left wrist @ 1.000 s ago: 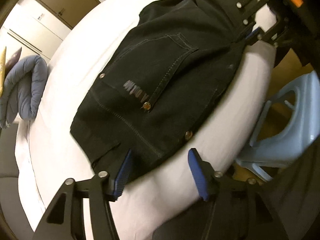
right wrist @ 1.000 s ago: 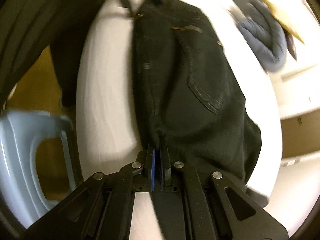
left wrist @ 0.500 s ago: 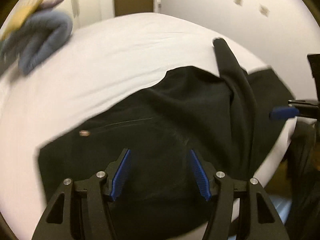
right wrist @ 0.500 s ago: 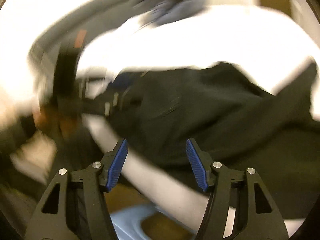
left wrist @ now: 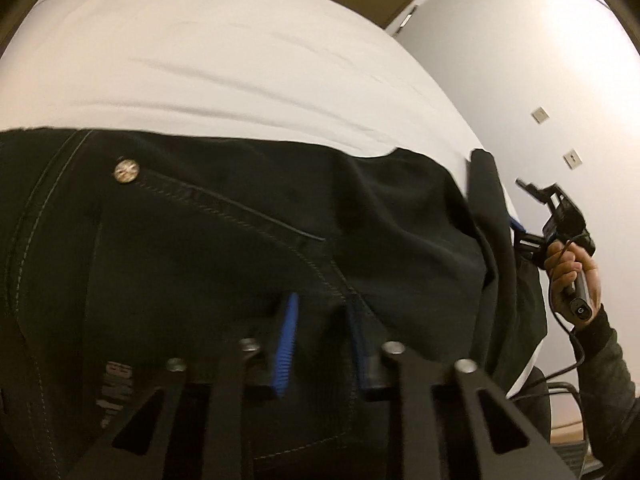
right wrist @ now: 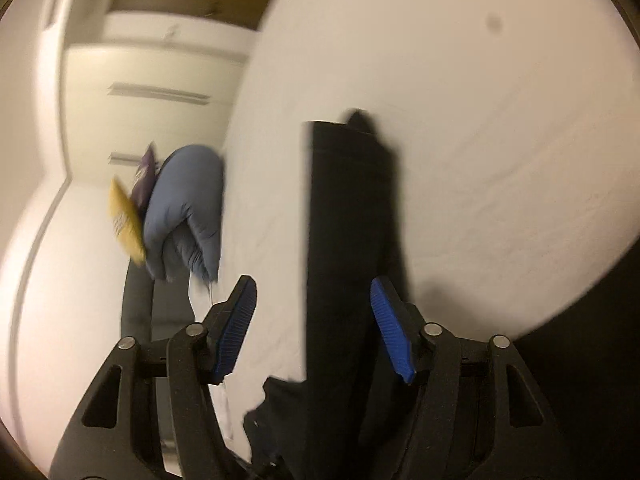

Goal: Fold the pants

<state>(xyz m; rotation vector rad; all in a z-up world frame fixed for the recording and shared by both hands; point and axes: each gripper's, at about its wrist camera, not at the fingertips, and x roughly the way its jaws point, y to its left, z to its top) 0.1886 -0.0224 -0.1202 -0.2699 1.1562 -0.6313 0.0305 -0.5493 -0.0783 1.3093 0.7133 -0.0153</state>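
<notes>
The black pants (left wrist: 208, 248) lie on a white bed (left wrist: 224, 60), seat and back pocket up, a metal rivet (left wrist: 127, 171) at the pocket corner. My left gripper (left wrist: 320, 320) presses low into the fabric by the seam, its blue pads partly closed with cloth bunched between them. The right gripper (left wrist: 520, 236) shows far right beside a folded leg. In the right wrist view a pant leg (right wrist: 344, 240) runs up the bed (right wrist: 480, 160) between the spread pads of my right gripper (right wrist: 312, 304), which is open.
A folded blue blanket (right wrist: 184, 208) with yellow and purple packets (right wrist: 128, 216) sits at the bed's edge. White wardrobe doors (right wrist: 152, 80) stand behind. The bed's edge and a wall (left wrist: 540, 60) lie to the right.
Both grippers swung round. The left one dropped onto the seat of the pants and narrowed. The right one, shut on the pants a second ago, opened and now straddles a leg.
</notes>
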